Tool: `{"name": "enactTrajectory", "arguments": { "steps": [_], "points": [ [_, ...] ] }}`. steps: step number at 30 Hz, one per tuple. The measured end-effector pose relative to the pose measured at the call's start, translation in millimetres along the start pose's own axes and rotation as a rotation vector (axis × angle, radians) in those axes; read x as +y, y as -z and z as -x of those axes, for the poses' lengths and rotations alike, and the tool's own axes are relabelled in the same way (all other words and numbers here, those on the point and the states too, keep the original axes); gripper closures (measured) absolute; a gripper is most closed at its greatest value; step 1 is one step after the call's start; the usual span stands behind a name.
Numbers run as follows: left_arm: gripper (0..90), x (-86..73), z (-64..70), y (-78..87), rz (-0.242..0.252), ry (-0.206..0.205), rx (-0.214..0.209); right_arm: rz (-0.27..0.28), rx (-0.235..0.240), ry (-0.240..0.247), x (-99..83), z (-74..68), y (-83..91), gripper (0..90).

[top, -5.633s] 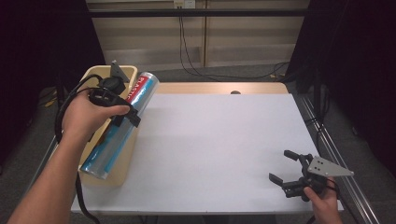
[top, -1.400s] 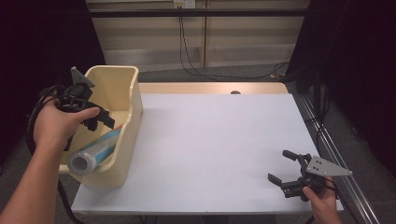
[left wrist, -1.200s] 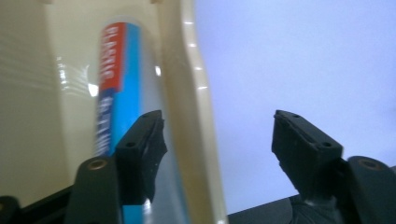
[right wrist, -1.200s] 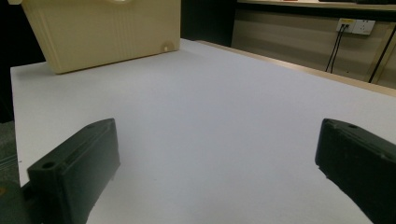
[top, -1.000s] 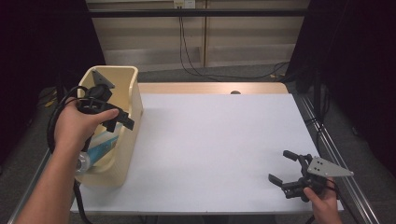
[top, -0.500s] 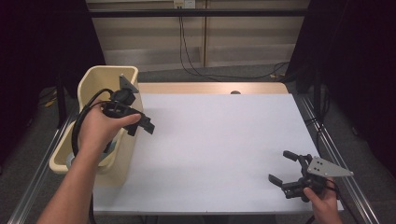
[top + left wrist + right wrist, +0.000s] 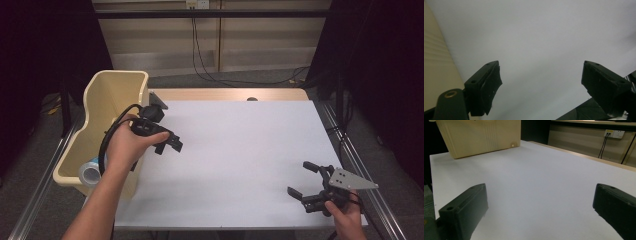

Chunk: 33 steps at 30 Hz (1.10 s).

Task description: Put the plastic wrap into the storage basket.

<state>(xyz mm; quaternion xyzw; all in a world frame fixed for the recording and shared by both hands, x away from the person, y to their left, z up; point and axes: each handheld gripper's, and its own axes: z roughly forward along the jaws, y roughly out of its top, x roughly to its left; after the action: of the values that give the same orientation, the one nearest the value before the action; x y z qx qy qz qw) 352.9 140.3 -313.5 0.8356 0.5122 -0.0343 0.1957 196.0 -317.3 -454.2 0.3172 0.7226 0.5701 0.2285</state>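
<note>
High view looks down; both tongs cameras skim close over the shared table (image 7: 240, 150).

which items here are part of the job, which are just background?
In the job:
- cream bin
- blue-and-silver roll lying in the bin
- left gripper, open
- right gripper, open

Background:
- white table
- wall socket
- floor cables

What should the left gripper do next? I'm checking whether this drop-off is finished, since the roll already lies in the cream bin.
Probably just set the left gripper down on the white table. Its jaws stand open and empty over the table beside the cream bin, and the silver-blue roll lies inside. The right gripper is open near the table's front edge.
</note>
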Motion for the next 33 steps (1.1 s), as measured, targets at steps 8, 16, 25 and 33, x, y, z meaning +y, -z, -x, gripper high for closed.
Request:
{"name": "enactTrajectory", "arguments": {
  "steps": [8, 16, 25, 33],
  "points": [
    [14.1, -2.8, 7.8, -28.7, -0.011, -0.020, -0.018, 0.001, 0.001, 0.000, -0.1, -0.1, 0.5, 0.0],
    [12.7, -9.8, 14.8, -55.0, -0.021, -0.053, 0.011, -0.001, 0.001, 0.003, 0.0, -0.2, 0.3, 0.0],
    [12.1, -20.4, 19.1, -85.3, 0.003, -0.066, -0.015, -0.002, 0.003, 0.004, -0.2, -0.1, 0.4, 0.0],
    [11.8, -36.9, 19.9, -103.7, 0.146, -0.095, -0.014, -0.003, 0.002, 0.005, -0.5, -0.6, 0.4, 0.0]
  ]
}}
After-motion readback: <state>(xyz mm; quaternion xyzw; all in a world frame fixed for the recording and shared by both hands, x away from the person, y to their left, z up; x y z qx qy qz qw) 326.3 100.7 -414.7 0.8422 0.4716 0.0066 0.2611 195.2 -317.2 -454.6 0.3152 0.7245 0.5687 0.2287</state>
